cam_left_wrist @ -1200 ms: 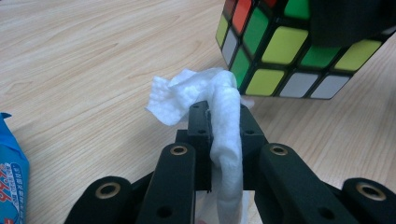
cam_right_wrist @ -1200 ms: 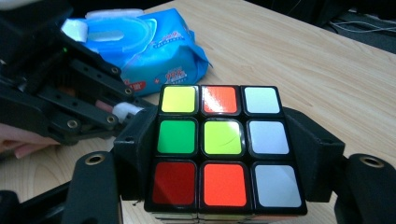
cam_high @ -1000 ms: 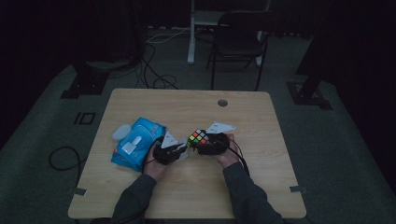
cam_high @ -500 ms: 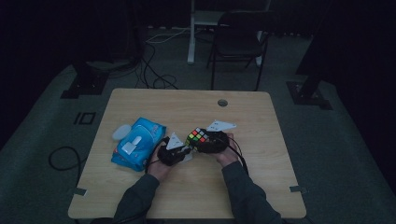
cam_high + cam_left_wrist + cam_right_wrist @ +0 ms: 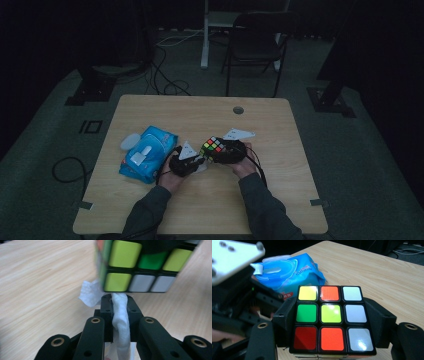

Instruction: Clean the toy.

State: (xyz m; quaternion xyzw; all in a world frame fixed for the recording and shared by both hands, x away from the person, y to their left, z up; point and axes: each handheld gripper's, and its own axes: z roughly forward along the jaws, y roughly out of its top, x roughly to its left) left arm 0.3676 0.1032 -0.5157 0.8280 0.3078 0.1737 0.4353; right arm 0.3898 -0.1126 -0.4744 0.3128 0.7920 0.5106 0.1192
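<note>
1. A pale wooden tabletop (image 5: 280, 150) carries a blue plastic pack of wet wipes (image 5: 147, 160) at its left
2. A multicoloured puzzle cube (image 5: 331, 320) is clamped above the tabletop in the right claw (image 5: 332, 322)
3. A white crumpled wipe (image 5: 120, 312) is pinched in the narrow left claw (image 5: 119, 305), touching the cube's underside
4. Wiping is judged under way; next, rubbing across the face is called for

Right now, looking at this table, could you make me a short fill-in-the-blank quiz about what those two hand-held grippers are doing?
1. The right gripper clamps a multicoloured ____ cube.
2. The left gripper pinches a crumpled white ____ under that cube.
3. The soft blue pack of wet wipes lies on the wooden table with its flip lid ____.

Missing words: puzzle; wipe; open
</note>
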